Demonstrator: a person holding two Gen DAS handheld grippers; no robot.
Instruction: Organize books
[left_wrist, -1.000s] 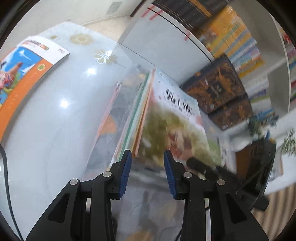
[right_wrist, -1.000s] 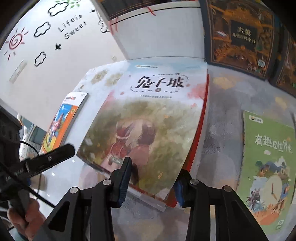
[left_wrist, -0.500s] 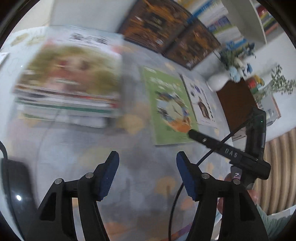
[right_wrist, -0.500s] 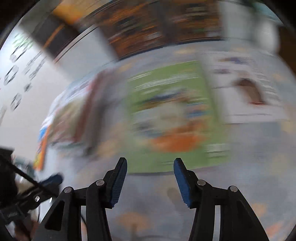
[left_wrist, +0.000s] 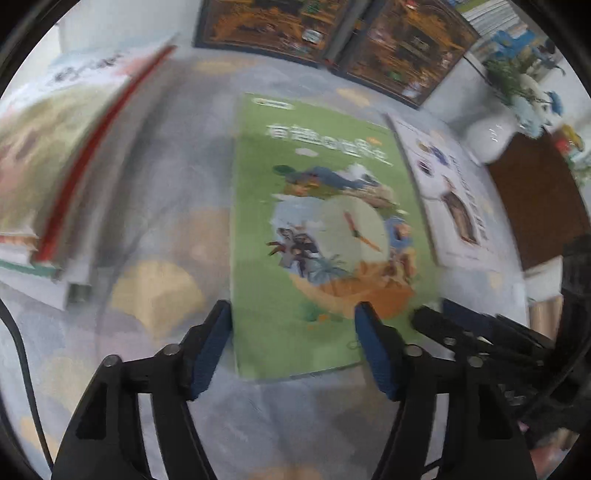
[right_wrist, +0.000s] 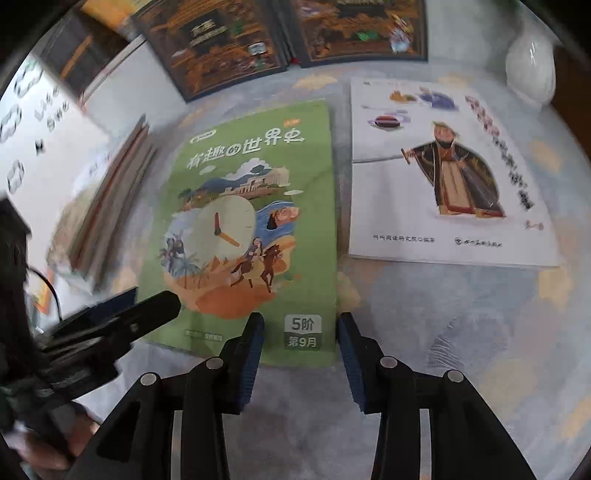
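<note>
A green book with a clock picture (left_wrist: 317, 229) (right_wrist: 255, 221) lies flat on the pale patterned tabletop (right_wrist: 424, 332). My left gripper (left_wrist: 291, 347) hovers over its near edge, jaws opening, nothing pressed between the pads. My right gripper (right_wrist: 299, 332) stands over the book's near right corner, jaws closing but apart, and the pads do not press the cover. To the left rises a stack of books (left_wrist: 48, 177) (right_wrist: 103, 206). A white book with a robed figure (right_wrist: 443, 173) (left_wrist: 450, 192) lies to the right.
Two dark ornate boxed volumes (right_wrist: 280, 33) (left_wrist: 332, 33) stand along the back edge. A white vase (right_wrist: 530, 70) (left_wrist: 487, 136) sits at the far right beside a brown surface (left_wrist: 539, 195). A hand (right_wrist: 48, 446) holds the left gripper (right_wrist: 122, 321).
Both grippers swung right, away from the stack and its top picture book, and now hover over the green book. The left jaws have spread wider.
</note>
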